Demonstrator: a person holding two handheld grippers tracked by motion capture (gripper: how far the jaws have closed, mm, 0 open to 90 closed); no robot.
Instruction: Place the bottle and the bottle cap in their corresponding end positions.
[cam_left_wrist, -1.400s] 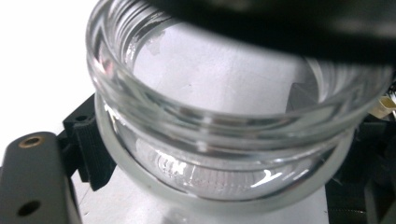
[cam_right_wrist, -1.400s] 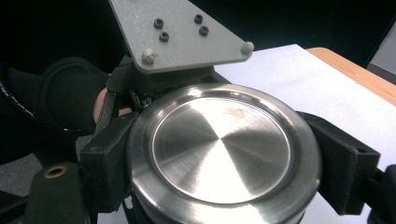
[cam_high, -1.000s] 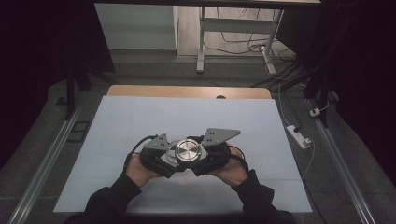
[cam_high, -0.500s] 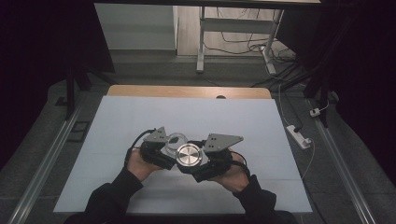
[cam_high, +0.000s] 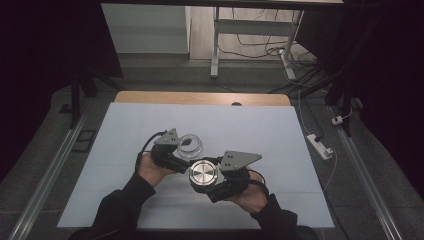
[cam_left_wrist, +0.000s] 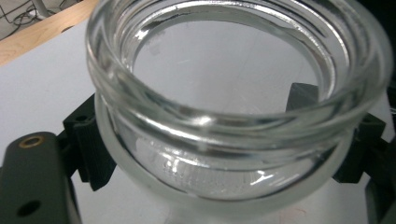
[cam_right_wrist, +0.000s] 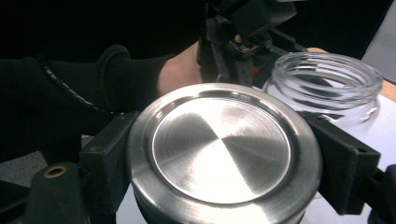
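Note:
A clear glass jar (cam_high: 190, 145) with a threaded neck is held above the white table, and my left gripper (cam_high: 181, 150) is shut on its body. In the left gripper view the jar (cam_left_wrist: 233, 107) is open-mouthed and empty, with a black pad on each side of it. A round brushed-metal lid (cam_high: 203, 174) is clamped in my right gripper (cam_high: 207, 179), just right of and nearer than the jar. The right gripper view has the lid (cam_right_wrist: 219, 149) between both black pads, with the jar (cam_right_wrist: 327, 84) and the left hand beyond it.
The white table top (cam_high: 260, 135) has a wooden strip (cam_high: 200, 98) along its far edge. A white power strip (cam_high: 320, 146) with a cable lies on the floor to the right. A metal desk frame (cam_high: 250, 30) stands beyond the table.
The lid has come off the jar. My left gripper carried the jar up and away to the far left, while the right gripper with the lid stayed near the front.

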